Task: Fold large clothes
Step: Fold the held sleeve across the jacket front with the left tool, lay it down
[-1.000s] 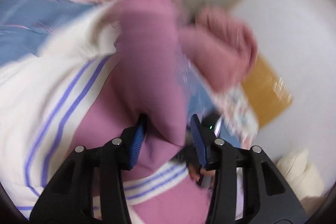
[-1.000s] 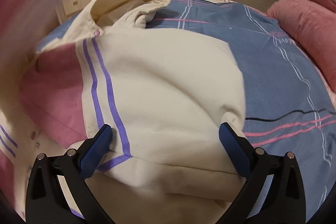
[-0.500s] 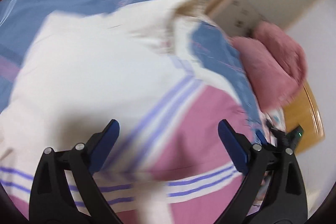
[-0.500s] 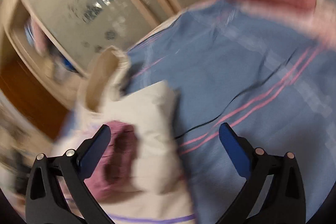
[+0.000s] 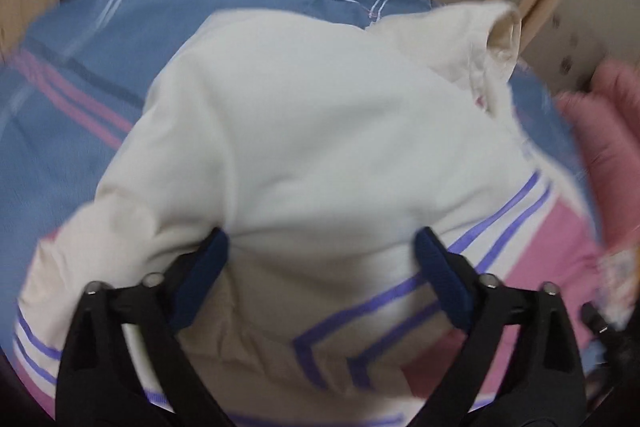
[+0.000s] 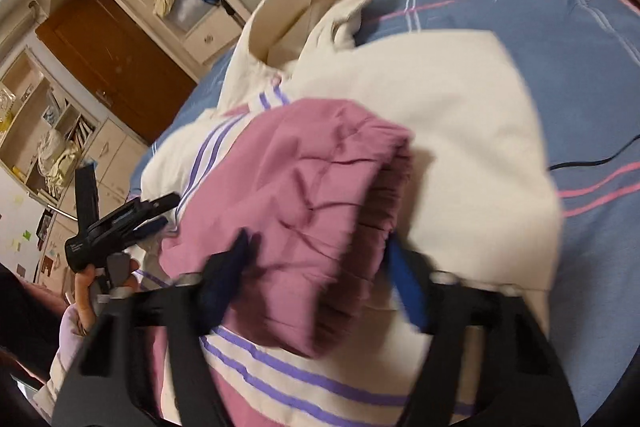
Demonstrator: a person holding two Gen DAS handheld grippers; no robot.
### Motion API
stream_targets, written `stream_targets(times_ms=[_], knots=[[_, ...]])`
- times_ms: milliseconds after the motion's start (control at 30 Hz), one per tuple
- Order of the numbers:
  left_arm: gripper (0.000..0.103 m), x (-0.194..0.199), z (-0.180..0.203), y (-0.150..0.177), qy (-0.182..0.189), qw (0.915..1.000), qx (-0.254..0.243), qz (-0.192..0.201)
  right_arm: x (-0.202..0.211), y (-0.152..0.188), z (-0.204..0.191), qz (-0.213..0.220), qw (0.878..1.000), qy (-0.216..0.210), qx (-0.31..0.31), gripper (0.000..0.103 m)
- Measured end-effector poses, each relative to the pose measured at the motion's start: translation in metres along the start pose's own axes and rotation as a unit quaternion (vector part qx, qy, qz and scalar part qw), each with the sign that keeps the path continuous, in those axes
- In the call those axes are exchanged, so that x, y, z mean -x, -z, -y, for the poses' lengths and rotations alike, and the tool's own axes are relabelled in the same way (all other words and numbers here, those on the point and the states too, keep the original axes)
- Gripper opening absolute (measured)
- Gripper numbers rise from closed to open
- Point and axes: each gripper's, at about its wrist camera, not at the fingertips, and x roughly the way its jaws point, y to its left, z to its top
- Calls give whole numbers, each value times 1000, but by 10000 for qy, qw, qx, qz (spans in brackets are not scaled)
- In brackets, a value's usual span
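Observation:
A cream hoodie (image 5: 320, 131) with purple stripes and pink panels lies on a blue striped bedspread (image 5: 80, 107), its hood (image 5: 496, 39) at the far end. My left gripper (image 5: 320, 259) hovers over the cream body, its jaws opening wide, with nothing gripped between them. In the right wrist view the pink sleeve (image 6: 304, 187) lies folded across the hoodie's chest. My right gripper (image 6: 320, 259) is closing on it, and the pink cloth fills the gap between the blue pads. A hand holds the left gripper (image 6: 164, 213) at the left edge of that view.
A pink pillow (image 5: 608, 147) lies at the bed's right side. A thin black cable (image 6: 592, 161) runs over the bedspread right of the hoodie. Beyond the bed stand a brown door (image 6: 112, 55) and shelves with clutter.
The left gripper let go of the pink sleeve, opened wide and swung down over the cream body. The right gripper swung away, came back and closed around the pink sleeve.

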Motion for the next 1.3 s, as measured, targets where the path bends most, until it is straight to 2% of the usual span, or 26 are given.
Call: stream_targets(times_ms=[67, 100, 167, 233, 267, 333, 367, 400, 433, 467, 500, 567, 600, 667, 733, 800, 900, 933, 1033, 1100, 1133, 1167, 1200, 1233, 1267, 1300], knots=[[101, -3, 9, 0, -348, 9992, -147, 146, 1, -1, -3, 257, 9996, 140, 53, 32], [101, 0, 13, -1, -402, 9988, -150, 219, 4, -5, -6, 549, 9983, 197, 74, 29], [101, 6, 17, -8, -417, 9981, -224, 406, 16, -12, -9, 1076, 9936, 323, 149, 27], [101, 8, 18, -16, -626, 9958, -362, 562, 23, -20, -12, 1487, 9871, 530, 282, 27], [101, 10, 15, -22, -805, 9943, -353, 599, 17, -22, -13, 1456, 9864, 685, 330, 27], [101, 18, 0, -27, -691, 9966, 18, 457, -3, -20, -8, 1100, 9881, 1031, 312, 29], [101, 27, -7, -25, -341, 9985, 262, 338, -9, -20, -4, 956, 9883, 1155, 282, 35], [101, 35, -10, -22, 9, 9991, 348, 225, -15, -19, -1, 813, 9890, 1210, 232, 44], [101, 42, -10, -17, 302, 9988, 353, 121, -16, -20, 2, 747, 9907, 1119, 190, 50], [101, 52, -12, -11, 500, 9982, 326, 13, -19, -22, 2, 701, 9926, 979, 157, 63], [101, 59, -15, -6, 542, 9980, 324, -20, -19, -21, 2, 687, 9941, 827, 143, 76], [101, 75, -32, 3, 557, 9972, 491, -30, -19, -18, -4, 711, 9941, 787, 218, 89], [101, 79, -43, 6, 601, 9960, 650, -73, -16, -14, -9, 735, 9932, 842, 326, 92], [101, 79, -72, 14, 983, 9876, 1189, -276, -13, -7, -17, 710, 9925, 878, 463, 93], [101, 66, -98, 20, 1434, 9730, 1726, -541, -10, -2, -21, 667, 9923, 922, 491, 95], [101, 52, -112, 26, 1562, 9640, 2018, -753, -8, 2, -21, 667, 9924, 912, 489, 95], [101, 42, -107, 22, 1648, 9636, 1964, -762, -9, -2, -17, 655, 9936, 833, 384, 95], [101, 39, -101, 15, 1780, 9630, 1892, -716, -8, -2, -14, 647, 9940, 816, 342, 95], [101, 23, -90, 2, 2152, 9533, 1989, -737, -10, -2, -14, 604, 9940, 848, 325, 96], [99, 11, -89, -11, 1931, 9570, 2094, -545, -11, -2, -17, 619, 9933, 890, 405, 96], [93, 13, -93, -14, 1767, 9574, 2267, -284, -12, -2, -17, 618, 9930, 912, 429, 96], [92, 20, -107, -16, 1744, 9512, 2537, 192, -13, -2, -18, 610, 9927, 937, 444, 96], [91, 25, -122, -15, 1877, 9401, 2802, 496, -15, -2, -18, 597, 9926, 961, 449, 96], [88, 24, -140, -11, 2038, 9237, 3191, 590, -16, -3, -18, 583, 9925, 971, 454, 96], [84, 19, -147, -7, 2164, 9157, 3348, 507, -18, -3, -18, 568, 9924, 986, 473, 96], [72, 17, -151, -4, 2192, 9145, 3377, 403, -18, -3, -19, 565, 9921, 1003, 493, 97]])
